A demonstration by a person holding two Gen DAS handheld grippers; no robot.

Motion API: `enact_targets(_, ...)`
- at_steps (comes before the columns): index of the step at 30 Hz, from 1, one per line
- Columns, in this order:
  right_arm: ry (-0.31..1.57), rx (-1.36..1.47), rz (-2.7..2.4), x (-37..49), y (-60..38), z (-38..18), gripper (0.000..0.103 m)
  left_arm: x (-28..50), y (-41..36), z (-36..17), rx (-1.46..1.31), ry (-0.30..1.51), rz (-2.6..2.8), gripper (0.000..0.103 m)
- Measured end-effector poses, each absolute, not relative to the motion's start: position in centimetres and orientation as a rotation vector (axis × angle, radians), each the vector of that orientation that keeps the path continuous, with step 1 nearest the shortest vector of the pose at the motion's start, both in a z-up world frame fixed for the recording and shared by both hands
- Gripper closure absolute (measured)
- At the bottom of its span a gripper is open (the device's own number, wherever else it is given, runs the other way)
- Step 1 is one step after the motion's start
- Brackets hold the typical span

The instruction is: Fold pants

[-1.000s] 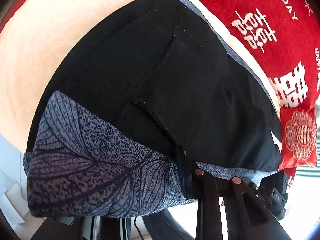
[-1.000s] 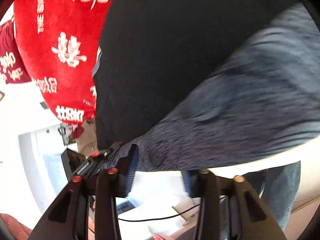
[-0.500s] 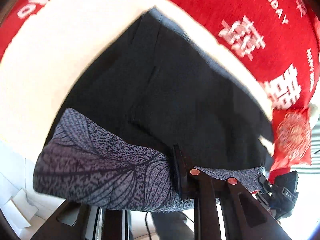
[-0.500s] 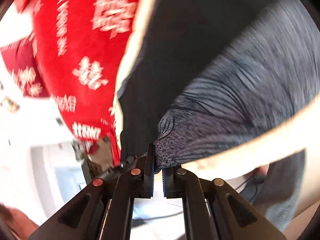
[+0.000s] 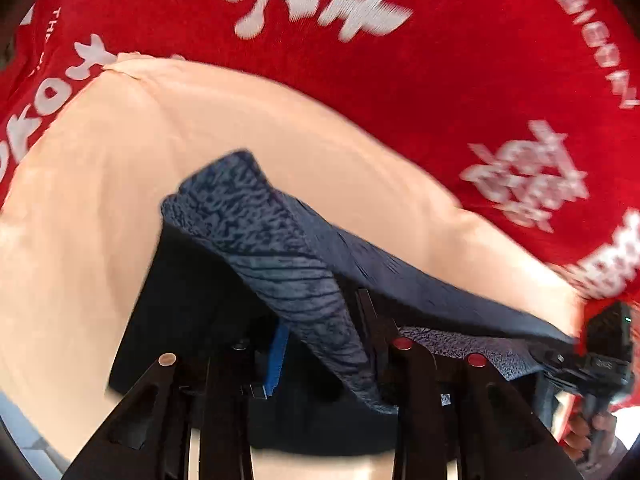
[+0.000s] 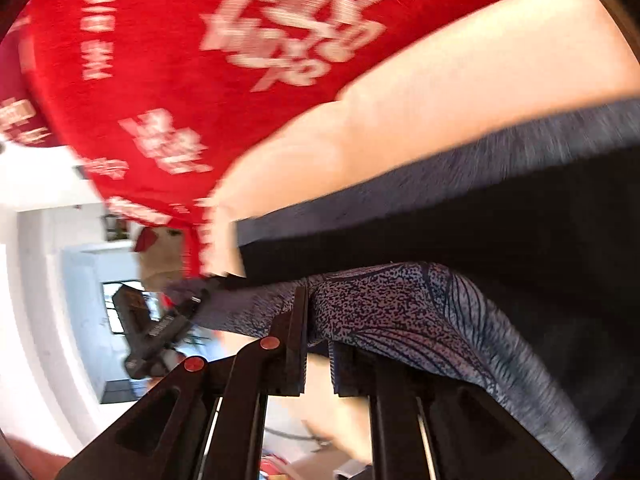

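The pants are black (image 5: pixel 192 300) with a grey-blue leaf-patterned band (image 5: pixel 272 248) and lie on a peach sheet (image 5: pixel 120 160). My left gripper (image 5: pixel 320 320) holds a raised fold of the band between its fingers, and its jaws are opening slightly. The band stretches right to my right gripper (image 5: pixel 600 344). In the right wrist view, my right gripper (image 6: pixel 318 320) is shut on the patterned band (image 6: pixel 400 312), which drapes over its right finger. The black cloth (image 6: pixel 480 220) lies beyond it. My left gripper (image 6: pixel 160 328) shows at the left, blurred.
A red blanket (image 5: pixel 360 80) with white characters covers the far side of the bed, also seen as the red blanket (image 6: pixel 160 60) in the right view. A person's hand (image 5: pixel 588 432) grips the right tool. White walls and a window (image 6: pixel 116 312) lie past the bed's edge.
Both grippers have carried the patterned band across the black cloth toward the red blanket. The right gripper, open a second ago, has shut on the band.
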State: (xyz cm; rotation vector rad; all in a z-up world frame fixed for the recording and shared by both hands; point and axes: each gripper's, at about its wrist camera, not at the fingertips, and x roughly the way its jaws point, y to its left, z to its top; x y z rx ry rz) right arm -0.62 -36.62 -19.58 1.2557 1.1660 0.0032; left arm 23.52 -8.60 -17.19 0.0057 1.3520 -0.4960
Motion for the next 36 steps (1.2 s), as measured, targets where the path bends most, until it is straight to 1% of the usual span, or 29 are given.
enact_targets(2, 1.209, 1.272, -0.024, 0.5, -37.8, -23.0, 0.092, 24.9, -10.0, -19.9, 0.02, 1.375, -0.463, 0.068)
enact_targets(4, 1.185, 1.323, -0.015, 0.6, -38.4, -24.7, 0.093, 25.4, -11.0, -20.4, 0.034, 1.343, -0.435, 0.068)
enact_targets(6, 1.184, 1.315, 0.004, 1.0, -38.4, -24.4, 0.093, 25.4, -11.3, -19.7, 0.056, 1.348, -0.423, 0.068)
enact_targets(8, 1.217, 1.265, 0.017, 1.2, -37.9, -23.4, 0.087, 25.1, -10.6, -18.2, 0.053, 1.35, -0.422, 0.068)
enact_targets(9, 1.234, 1.226, 0.021, 1.2, -37.6, -22.5, 0.07, 24.9, -10.4, -17.6, 0.054, 1.348, -0.421, 0.066)
enact_targets(10, 1.238, 1.194, 0.03, 1.5, -37.3, -21.6, 0.047, 24.6, -9.9, -16.4, 0.067, 1.335, -0.41, 0.046)
enact_targets(11, 1.238, 1.147, 0.034, 1.6, -36.8, -20.2, 0.039, 24.3, -9.0, -15.5, 0.087, 1.312, -0.383, 0.035)
enact_targets(12, 1.234, 1.103, 0.03, 1.6, -36.4, -19.0, 0.035, 23.9, -8.3, -14.3, 0.106, 1.272, -0.353, 0.029)
enact_targets(14, 1.223, 1.036, 0.06, 1.9, -35.2, -17.1, 0.036, 23.3, -8.1, -12.9, 0.136, 1.236, -0.353, 0.029)
enact_targets(15, 1.221, 1.002, 0.081, 2.1, -34.5, -16.5, 0.044, 23.1, -8.1, -13.0, 0.157, 1.241, -0.356, 0.029)
enact_targets(16, 1.241, 0.933, 0.107, 2.8, -33.3, -16.1, 0.057, 23.2, -8.6, -13.6, 0.184, 1.25, -0.361, 0.029)
enact_targets(17, 1.265, 0.878, 0.12, 3.4, -32.5, -16.1, 0.06, 23.4, -9.5, -14.8, 0.214, 1.267, -0.366, 0.029)
enact_targets(18, 1.297, 0.805, 0.133, 4.5, -31.5, -16.6, 0.06, 23.5, -10.7, -16.2, 0.234, 1.282, -0.375, 0.029)
enact_targets(21, 1.348, 0.717, 0.13, 7.3, -30.5, -19.2, 0.06, 23.9, -13.4, -20.0, 0.325, 1.273, -0.346, 0.029)
enact_targets(22, 1.372, 0.669, 0.096, 8.0, -30.8, -20.5, 0.06, 24.1, -13.9, -20.9, 0.362, 1.245, -0.317, 0.025)
enact_targets(24, 1.34, 0.71, 0.077, 8.8, -32.1, -21.2, 0.068, 24.5, -14.2, -21.4, 0.366, 1.22, -0.295, 0.022)
enact_targets(26, 1.267, 0.799, 0.018, 8.4, -34.2, -20.2, 0.067, 24.6, -14.1, -21.0, 0.352, 1.238, -0.287, 0.023)
enact_targets(29, 1.166, 0.886, -0.035, 6.4, -37.0, -18.1, 0.061, 23.3, -13.4, -19.5, 0.37, 1.281, -0.299, 0.023)
enact_targets(30, 1.149, 0.916, -0.053, 5.2, -37.8, -17.5, 0.052, 22.8, -13.4, -19.2, 0.38, 1.284, -0.305, 0.023)
enact_targets(31, 1.138, 0.94, -0.062, 4.0, -38.4, -17.0, 0.046, 21.8, -13.4, -18.5, 0.402, 1.282, -0.322, 0.023)
enact_targets(36, 1.108, 1.011, -0.109, -2.9, -38.6, -14.7, 0.046, 15.7, -14.8, -16.6, 0.486, 1.3, -0.44, 0.023)
